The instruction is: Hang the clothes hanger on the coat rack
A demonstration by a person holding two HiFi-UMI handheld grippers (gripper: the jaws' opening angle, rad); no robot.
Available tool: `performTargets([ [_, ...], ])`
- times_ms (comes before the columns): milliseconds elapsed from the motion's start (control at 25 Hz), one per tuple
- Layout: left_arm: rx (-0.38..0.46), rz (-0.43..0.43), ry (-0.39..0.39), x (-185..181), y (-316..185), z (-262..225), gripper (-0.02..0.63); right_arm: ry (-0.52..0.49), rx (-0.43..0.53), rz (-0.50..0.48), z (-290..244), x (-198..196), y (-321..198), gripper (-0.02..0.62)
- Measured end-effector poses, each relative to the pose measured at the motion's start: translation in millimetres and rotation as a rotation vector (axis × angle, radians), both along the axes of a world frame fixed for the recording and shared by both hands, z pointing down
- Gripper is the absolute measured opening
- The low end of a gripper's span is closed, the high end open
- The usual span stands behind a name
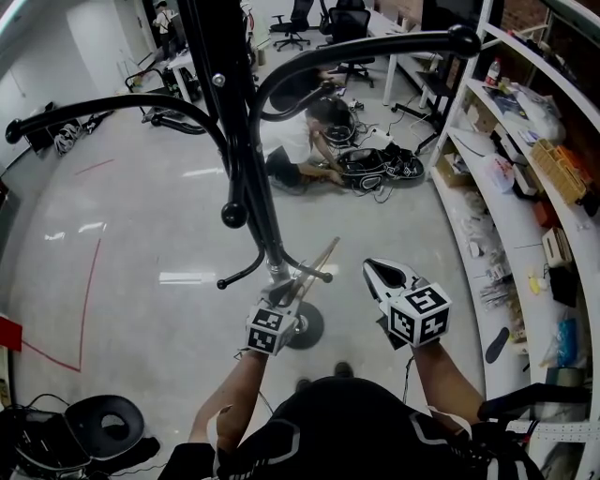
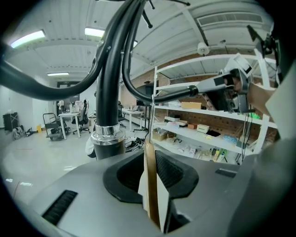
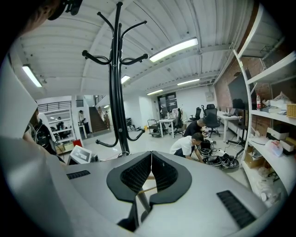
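Observation:
The black coat rack (image 1: 236, 141) rises right in front of me, its curved arms spreading left and right above a round base (image 1: 309, 326). My left gripper (image 1: 281, 305) is low beside the pole, shut on a wooden clothes hanger (image 1: 317, 265) that sticks up and to the right. In the left gripper view the hanger's wood (image 2: 150, 185) stands edge-on, clamped between the jaws, with the rack pole (image 2: 108, 97) just behind. My right gripper (image 1: 386, 274) hovers to the right of the hanger, apart from it, shut with nothing held. The right gripper view shows the rack (image 3: 115, 83) at left.
White curved shelves (image 1: 511, 202) full of boxes and small items line the right side. A person (image 1: 300, 141) crouches on the floor behind the rack by bags and cables (image 1: 375, 164). Office chairs (image 1: 352, 28) stand farther back. A black seat (image 1: 103, 422) lies at lower left.

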State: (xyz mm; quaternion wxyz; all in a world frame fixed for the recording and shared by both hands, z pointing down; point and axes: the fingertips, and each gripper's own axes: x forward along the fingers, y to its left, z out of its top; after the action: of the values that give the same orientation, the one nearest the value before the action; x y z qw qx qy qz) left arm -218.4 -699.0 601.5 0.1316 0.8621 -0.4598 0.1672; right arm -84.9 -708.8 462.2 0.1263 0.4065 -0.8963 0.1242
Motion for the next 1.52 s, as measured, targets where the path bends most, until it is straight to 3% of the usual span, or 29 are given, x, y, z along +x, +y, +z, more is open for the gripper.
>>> performTargets([
  [640, 0.08, -0.069, 0.041, -24, 14, -29, 0.074, -0.019, 0.011, 0.014, -6, 9, 4, 0.008],
  [960, 0.16, -0.144, 0.151, -53, 51, -85, 0.07, -0.036, 0.033, 0.019, -17, 8, 14, 0.008],
  [1120, 0.2, -0.118, 0.205, -60, 72, -117, 0.002, -0.045, 0.036, 0.04, -25, 7, 23, 0.008],
  [1320, 0.233, -0.103, 0.319, -61, 98, -149, 0.0, -0.029, 0.039, 0.056, -31, 8, 48, 0.008],
  [1520, 0.24, -0.052, 0.372, -56, 118, -170, 0.0, -0.019, 0.073, 0.022, -46, 5, 77, 0.008],
])
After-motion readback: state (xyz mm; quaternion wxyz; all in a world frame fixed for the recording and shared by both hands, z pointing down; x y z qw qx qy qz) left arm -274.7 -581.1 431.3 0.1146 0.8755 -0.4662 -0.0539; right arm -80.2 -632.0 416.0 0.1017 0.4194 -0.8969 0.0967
